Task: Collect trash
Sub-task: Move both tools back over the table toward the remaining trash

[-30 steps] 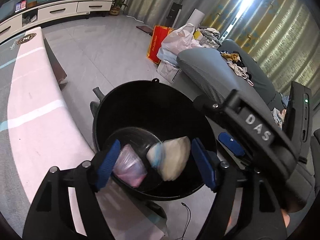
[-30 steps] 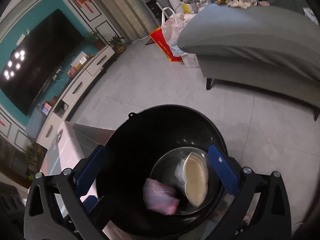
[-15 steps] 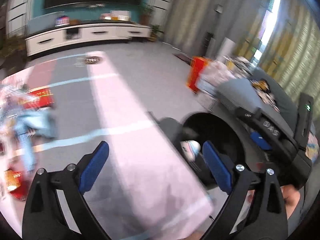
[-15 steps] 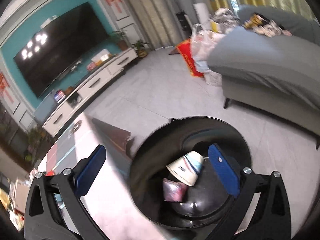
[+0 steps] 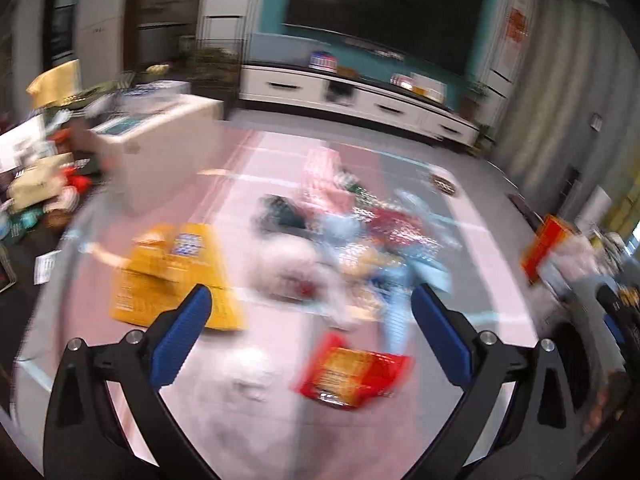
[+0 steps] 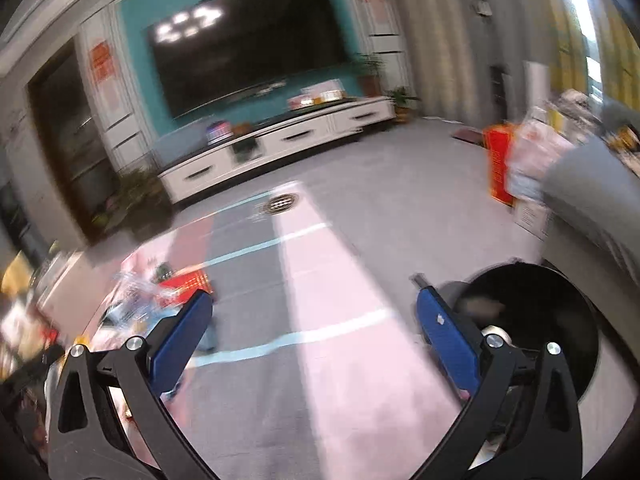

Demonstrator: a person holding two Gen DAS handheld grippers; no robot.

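The left gripper (image 5: 306, 330) is seen with its jaws opening wide and nothing between them, above the pink mat (image 5: 276, 364). The right gripper (image 6: 308, 330) is likewise spread wide and empty. The black bin (image 6: 532, 320) stands near right, beside the mat. Much trash is left: a red packet (image 5: 352, 372) lies near, a yellow bag (image 5: 172, 272) left, and a blurred wrapper pile (image 5: 360, 232) farther off. Collection is judged incomplete.
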